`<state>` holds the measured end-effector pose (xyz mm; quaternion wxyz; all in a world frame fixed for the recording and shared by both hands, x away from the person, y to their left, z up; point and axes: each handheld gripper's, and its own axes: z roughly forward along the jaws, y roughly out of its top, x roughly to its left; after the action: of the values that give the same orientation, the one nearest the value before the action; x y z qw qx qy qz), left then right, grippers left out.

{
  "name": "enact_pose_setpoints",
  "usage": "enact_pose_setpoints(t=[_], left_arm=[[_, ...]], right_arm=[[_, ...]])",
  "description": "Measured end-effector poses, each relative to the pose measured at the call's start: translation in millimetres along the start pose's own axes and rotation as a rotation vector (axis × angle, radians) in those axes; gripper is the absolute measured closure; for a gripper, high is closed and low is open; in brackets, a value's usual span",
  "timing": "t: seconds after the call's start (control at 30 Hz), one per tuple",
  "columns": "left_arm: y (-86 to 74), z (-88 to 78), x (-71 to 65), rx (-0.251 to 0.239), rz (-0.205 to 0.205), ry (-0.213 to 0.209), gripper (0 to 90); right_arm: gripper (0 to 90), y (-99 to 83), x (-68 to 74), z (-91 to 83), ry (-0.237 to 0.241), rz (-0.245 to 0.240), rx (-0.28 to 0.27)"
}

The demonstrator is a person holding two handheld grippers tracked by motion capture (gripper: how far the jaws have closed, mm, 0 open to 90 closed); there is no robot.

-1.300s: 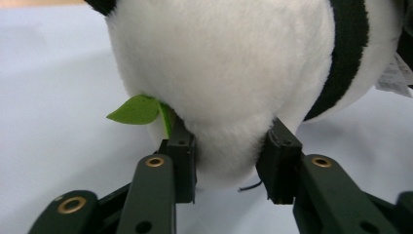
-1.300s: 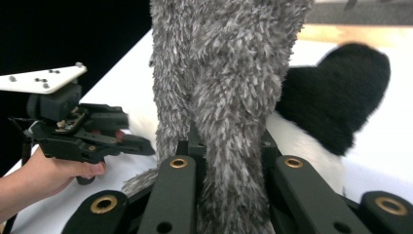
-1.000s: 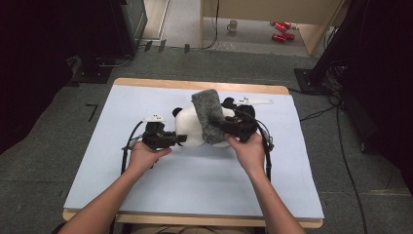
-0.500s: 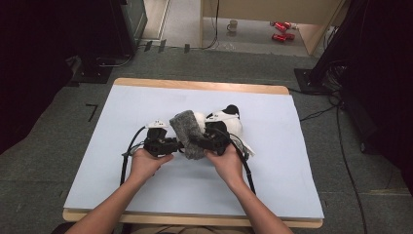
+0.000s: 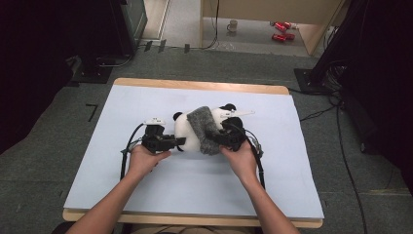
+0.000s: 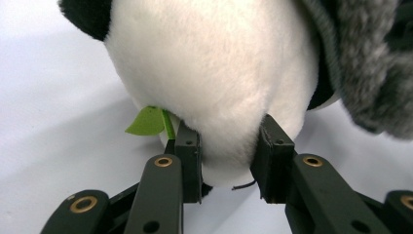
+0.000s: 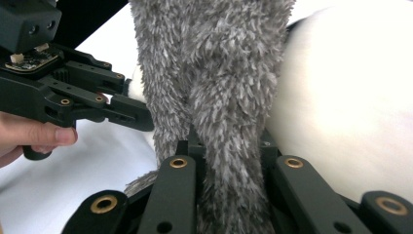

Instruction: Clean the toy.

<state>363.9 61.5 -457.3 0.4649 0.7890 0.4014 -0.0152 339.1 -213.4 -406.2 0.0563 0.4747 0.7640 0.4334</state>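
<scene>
A black-and-white plush panda (image 5: 187, 131) lies in the middle of the pale blue table top (image 5: 146, 195). A fuzzy grey cloth (image 5: 203, 127) is draped across its body. My left gripper (image 5: 180, 142) pinches a white bulge of the panda (image 6: 214, 87) between its pads; a small green leaf (image 6: 146, 122) pokes out beside the left jaw. My right gripper (image 5: 219, 141) is shut on the grey cloth (image 7: 219, 97), which rises in a thick fold from between its jaws, with the panda's white body (image 7: 350, 97) at the right. The left gripper (image 7: 73, 97) and its hand show at that view's left.
The wooden table edge (image 5: 195, 85) runs along the far side. A white tag (image 5: 238, 113) sticks out near the panda's far end. Beyond the table, a mug (image 5: 234, 24) and red objects (image 5: 280, 30) sit on the floor. Dark equipment stands at both sides.
The right gripper has brought the grey cloth down from above the panda and laid it across the body. The left gripper has kept its hold and place.
</scene>
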Motion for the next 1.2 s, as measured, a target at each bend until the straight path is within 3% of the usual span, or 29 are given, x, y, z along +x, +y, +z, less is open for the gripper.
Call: enact_pose_setpoints(t=[0.2,0.57,0.63,0.73,0.8,0.87,0.97,1.07,1.2], left_arm=[[2.8,0.5,4.6,0.013,-0.005,-0.012,68.5],[4.3,1.9,11.1,0.011,-0.038,-0.036,68.4],[4.3,2.1,11.8,0.013,-0.045,-0.035,68.3],[3.4,2.3,12.5,0.02,-0.041,-0.031,68.4],[3.0,2.6,11.8,0.018,-0.039,-0.028,68.4],[2.5,2.9,11.6,0.013,-0.043,-0.028,68.4],[1.2,2.9,11.2,0.005,-0.052,-0.028,68.4],[-0.6,2.4,8.2,-0.003,-0.045,-0.017,68.3],[-6.4,1.4,1.1,-0.023,-0.025,0.002,68.3]], right_arm=[[78.2,0.0,-16.4,-20.6,-0.008,0.042,-0.03],[77.9,-7.4,-52.8,-50.2,-0.072,0.132,-0.093],[78.0,-8.2,-57.4,-54.0,-0.107,0.136,-0.093],[78.0,-9.9,-66.4,-64.0,-0.203,0.144,-0.09],[78.0,-9.6,-72.2,-74.2,-0.193,0.179,-0.127],[78.0,-5.6,-69.5,-84.2,-0.163,0.195,-0.171],[78.0,3.4,-53.9,-89.6,-0.119,0.157,-0.202],[77.9,10.6,-34.3,-81.7,-0.084,0.099,-0.195],[77.8,16.1,-12.6,-60.6,-0.018,0.056,-0.156]])
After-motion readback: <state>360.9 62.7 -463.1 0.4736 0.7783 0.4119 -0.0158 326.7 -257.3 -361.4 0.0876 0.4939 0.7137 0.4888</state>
